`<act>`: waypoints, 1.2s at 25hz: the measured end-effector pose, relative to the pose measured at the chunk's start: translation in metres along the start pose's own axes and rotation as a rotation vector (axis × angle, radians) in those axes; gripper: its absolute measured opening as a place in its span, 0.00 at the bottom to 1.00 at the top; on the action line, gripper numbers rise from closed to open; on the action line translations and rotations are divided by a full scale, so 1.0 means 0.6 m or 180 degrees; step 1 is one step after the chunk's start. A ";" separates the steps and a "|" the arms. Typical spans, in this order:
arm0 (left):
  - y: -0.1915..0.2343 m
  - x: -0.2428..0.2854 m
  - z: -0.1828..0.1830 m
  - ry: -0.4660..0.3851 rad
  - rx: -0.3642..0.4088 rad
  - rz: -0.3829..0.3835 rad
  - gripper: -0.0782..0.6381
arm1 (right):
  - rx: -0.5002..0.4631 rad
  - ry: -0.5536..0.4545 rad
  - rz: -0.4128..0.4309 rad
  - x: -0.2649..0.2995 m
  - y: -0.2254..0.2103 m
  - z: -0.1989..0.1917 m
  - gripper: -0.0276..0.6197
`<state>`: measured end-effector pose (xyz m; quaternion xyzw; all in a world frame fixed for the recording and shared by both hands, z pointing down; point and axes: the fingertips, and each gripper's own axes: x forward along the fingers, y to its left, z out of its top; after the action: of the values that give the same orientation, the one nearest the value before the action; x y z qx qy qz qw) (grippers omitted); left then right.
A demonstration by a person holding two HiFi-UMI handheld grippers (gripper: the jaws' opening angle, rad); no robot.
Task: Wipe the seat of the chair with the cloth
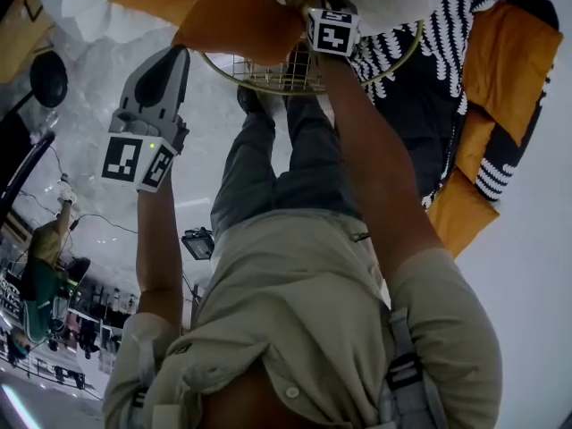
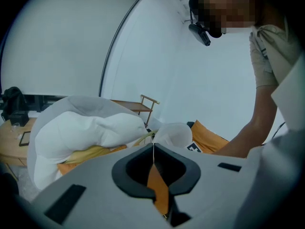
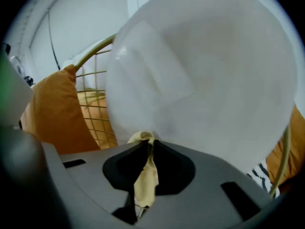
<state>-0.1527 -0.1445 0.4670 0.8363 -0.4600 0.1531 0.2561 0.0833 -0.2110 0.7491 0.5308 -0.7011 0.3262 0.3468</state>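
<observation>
- Two pairs of fingers, both clenched: the right gripper [image 3: 145, 140] pinches the yellowish cloth [image 3: 145, 175], a small tuft poking past the tips and the rest trailing back between them; the left gripper [image 2: 153, 149] looks shut on a fold of the orange cushion [image 2: 159, 190].
- Main risk: the cloth never reaches the chair's wire seat [image 1: 277, 77]; the white pillow [image 3: 205, 80] sits right against the right fingertips and fills nearly everything ahead of them, so a stroke from here would likely rub pillow, not seat.
- So little cloth shows beyond the tips that the bare fingers might scrape or snag in the mesh; the wire grid lies ahead and to the left of the right fingers.
- If the left fingers lose their thin pinch, the cushion would probably flop over the seat.
- Also around: a black-and-white patterned cushion [image 1: 420, 70] and more orange padding to the right of the right fingers, crowding the seat's edge.
</observation>
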 end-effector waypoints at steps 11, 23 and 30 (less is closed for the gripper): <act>-0.039 0.067 0.038 0.0036 0.0187 -0.0350 0.14 | 0.0476 0.0070 -0.0935 -0.158 -0.314 -0.122 0.12; -0.027 0.039 0.024 0.0015 0.0154 -0.0265 0.14 | 0.0199 0.0005 -0.0711 -0.105 -0.226 -0.089 0.12; 0.014 -0.009 -0.035 0.0064 -0.0041 -0.0001 0.14 | -0.0170 0.0164 0.0240 0.038 0.045 -0.045 0.12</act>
<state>-0.1631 -0.1329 0.4839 0.8331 -0.4582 0.1584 0.2661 0.0566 -0.1949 0.7806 0.4861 -0.7199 0.3338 0.3663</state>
